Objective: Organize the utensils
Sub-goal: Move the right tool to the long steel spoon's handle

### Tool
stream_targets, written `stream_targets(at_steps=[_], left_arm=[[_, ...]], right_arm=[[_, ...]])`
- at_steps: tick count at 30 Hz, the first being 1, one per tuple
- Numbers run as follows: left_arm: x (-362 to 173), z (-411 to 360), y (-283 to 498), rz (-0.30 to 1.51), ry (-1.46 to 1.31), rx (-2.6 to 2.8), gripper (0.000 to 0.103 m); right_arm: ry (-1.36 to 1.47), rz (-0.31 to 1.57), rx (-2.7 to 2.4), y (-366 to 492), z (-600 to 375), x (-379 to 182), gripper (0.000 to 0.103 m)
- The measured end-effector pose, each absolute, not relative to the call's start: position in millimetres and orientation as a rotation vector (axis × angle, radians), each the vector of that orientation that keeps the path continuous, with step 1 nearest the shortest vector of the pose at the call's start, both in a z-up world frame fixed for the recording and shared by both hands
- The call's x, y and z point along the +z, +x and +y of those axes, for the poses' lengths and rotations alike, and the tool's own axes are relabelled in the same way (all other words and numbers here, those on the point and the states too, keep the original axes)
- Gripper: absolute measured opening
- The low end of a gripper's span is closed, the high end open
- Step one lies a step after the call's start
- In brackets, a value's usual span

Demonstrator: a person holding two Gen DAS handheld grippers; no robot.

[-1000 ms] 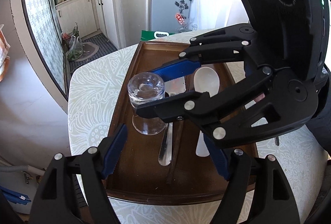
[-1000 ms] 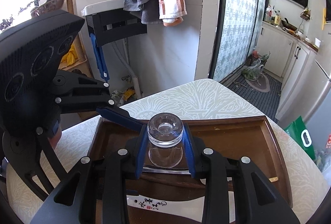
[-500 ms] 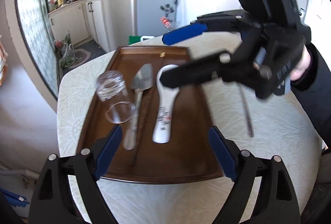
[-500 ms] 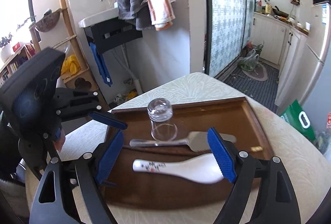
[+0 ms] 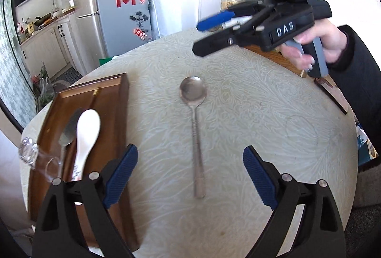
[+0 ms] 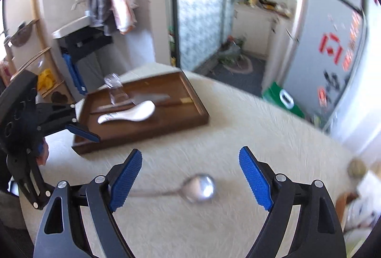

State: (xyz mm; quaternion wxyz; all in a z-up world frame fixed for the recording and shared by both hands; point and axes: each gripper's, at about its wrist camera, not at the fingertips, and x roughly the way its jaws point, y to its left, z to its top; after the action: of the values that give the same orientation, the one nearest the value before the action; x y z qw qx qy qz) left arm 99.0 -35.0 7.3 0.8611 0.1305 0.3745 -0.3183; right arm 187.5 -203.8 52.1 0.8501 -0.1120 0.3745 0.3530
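Centrally, slim metal spoon [image 5: 194, 112] on embossed cream tablecloth [image 5: 262, 127]; rectangular wooden tray [image 5: 119, 100] beside.

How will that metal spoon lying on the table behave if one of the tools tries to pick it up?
The metal spoon looks stiff, so it should not bend. It lies flat on the table, and its thin polished handle may slip from the pads. Its rounded bowl could let it rock or pivot if pushed.

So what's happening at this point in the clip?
A person is sorting utensils with two handheld grippers. The brown wooden tray holds a white ceramic spoon, a metal server and an upturned clear glass. Both the left gripper and the right gripper are open and empty, the left's jaws having just opened further, above a metal spoon lying alone on the patterned table.
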Motion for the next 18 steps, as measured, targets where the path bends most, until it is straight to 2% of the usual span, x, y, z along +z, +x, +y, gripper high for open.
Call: stream_targets(at_steps=[2, 5, 18], left_arm=[[2.8, -45.3, 105.2, 0.801, 0.257, -0.669, 0.092], [-6.8, -59.9, 112.4, 0.819, 0.241, -0.675, 0.092], [-25.0, -71.4, 126.7, 0.842, 0.151, -0.636, 0.092]], right_arm=[[-0.213, 0.838, 0.726, 191.2, -209.6, 36.3, 0.064], [-0.19, 0.868, 0.697, 195.0, -214.7, 18.5, 0.05], [-0.042, 0.92, 0.681, 211.9, -227.0, -16.6, 0.047]])
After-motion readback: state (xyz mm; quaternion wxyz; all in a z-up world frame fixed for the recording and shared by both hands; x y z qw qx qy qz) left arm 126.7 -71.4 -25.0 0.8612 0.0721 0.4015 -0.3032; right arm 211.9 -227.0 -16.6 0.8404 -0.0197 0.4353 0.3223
